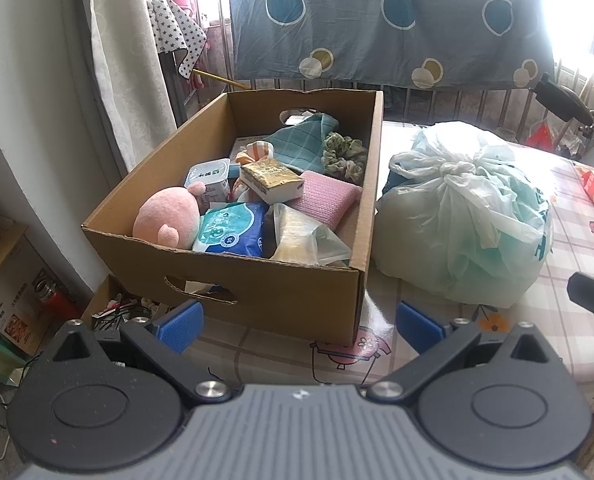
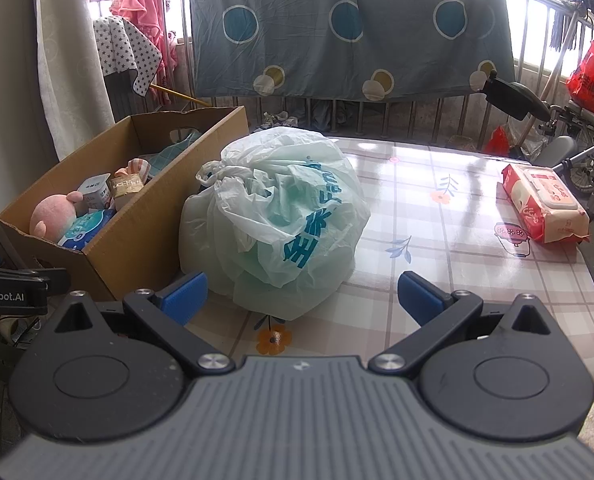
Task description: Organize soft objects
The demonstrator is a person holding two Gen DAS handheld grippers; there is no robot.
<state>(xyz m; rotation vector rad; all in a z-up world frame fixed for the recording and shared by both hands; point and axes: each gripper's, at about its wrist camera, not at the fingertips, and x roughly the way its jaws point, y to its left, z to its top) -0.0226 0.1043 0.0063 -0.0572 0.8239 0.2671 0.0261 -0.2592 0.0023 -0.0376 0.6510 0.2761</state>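
**Box mostly filled, two items still out**

While both claws hang empty with jaws spread wide, the brown cardboard box at the table's left already holds a pink plush toy, a blue wipes packet, a pink knitted pad and a teal checked cloth. Left outside, I judge, are the knotted pale green plastic bag just right of the box and the red-and-white wipes pack at the far right. The left gripper faces the box; the right gripper faces the bag.
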